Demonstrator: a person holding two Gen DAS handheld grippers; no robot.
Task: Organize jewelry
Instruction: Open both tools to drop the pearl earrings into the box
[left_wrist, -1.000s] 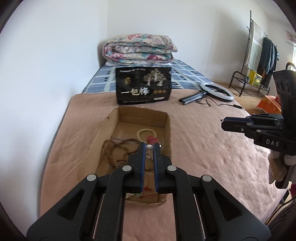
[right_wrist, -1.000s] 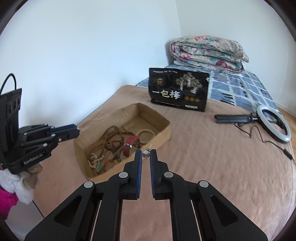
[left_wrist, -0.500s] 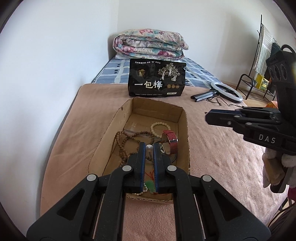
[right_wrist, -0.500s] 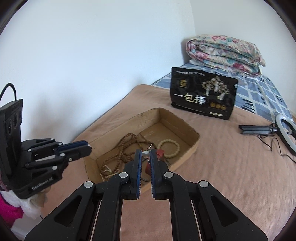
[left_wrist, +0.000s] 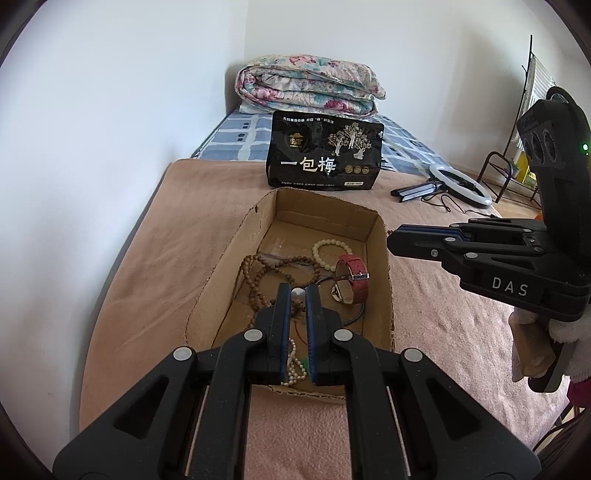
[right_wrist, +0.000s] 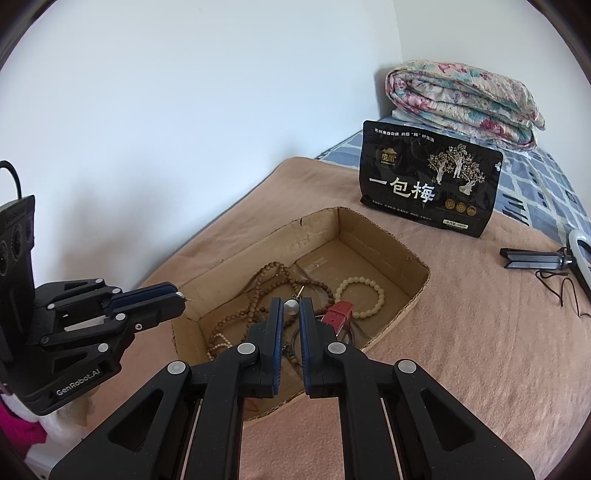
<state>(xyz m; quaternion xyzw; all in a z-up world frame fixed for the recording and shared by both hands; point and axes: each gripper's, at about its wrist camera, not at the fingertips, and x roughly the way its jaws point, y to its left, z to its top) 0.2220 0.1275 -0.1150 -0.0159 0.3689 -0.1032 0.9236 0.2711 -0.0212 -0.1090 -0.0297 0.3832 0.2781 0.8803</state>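
Left gripper clamped on a small pearl earring, over the near half of the cardboard box. Right gripper likewise pinches a pearl earring with a thin metal post, above the box's middle. Box walls low, bare pink blanket on its right. Readable: "GenRobot.AI", "DAS", black pouch "一包梅". In box: brown bead necklace, cream bracelet, red-strap watch
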